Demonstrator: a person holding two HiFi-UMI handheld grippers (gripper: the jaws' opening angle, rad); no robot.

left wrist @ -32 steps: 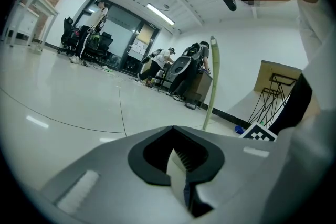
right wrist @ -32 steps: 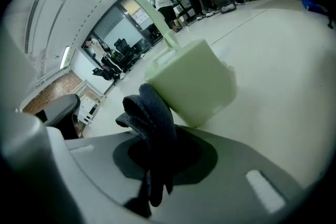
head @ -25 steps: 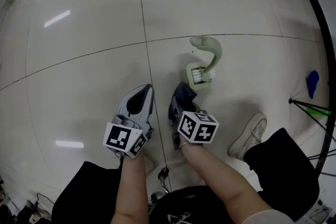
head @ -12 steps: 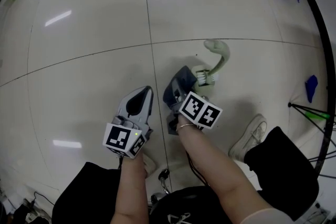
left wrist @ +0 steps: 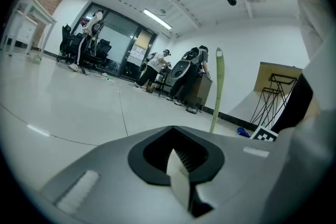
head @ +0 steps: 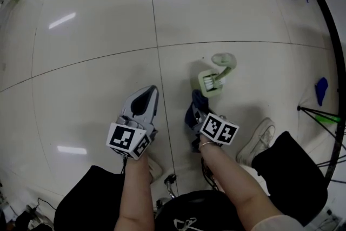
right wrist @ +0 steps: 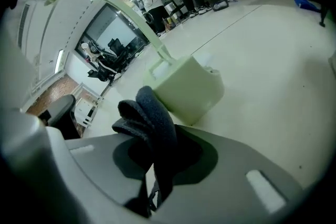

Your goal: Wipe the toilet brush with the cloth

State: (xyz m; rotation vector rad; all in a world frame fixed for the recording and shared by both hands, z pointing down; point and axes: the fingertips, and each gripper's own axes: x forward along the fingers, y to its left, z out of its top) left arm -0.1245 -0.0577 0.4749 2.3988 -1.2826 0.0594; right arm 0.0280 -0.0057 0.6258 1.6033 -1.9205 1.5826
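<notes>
Brush (head: 211, 81), upright in holder (head: 215, 91) on floor (head: 97, 35), now clear just ahead of right gripper (head: 197, 107), whose fingers, clamped on cloth (right wrist: 153, 113), have drawn back from it, likely between wipes; left gripper (head: 150, 92) fingers closed, empty.

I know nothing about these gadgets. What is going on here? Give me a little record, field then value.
Setting: tiled floor, seen from above
Left gripper: jaws together, holding nothing
Right gripper: jaws clamped on a dark cloth
Toilet brush: pale green, standing in its holder
Cloth to brush: close to the holder; contact cannot be told
Also in view: a shoe
</notes>
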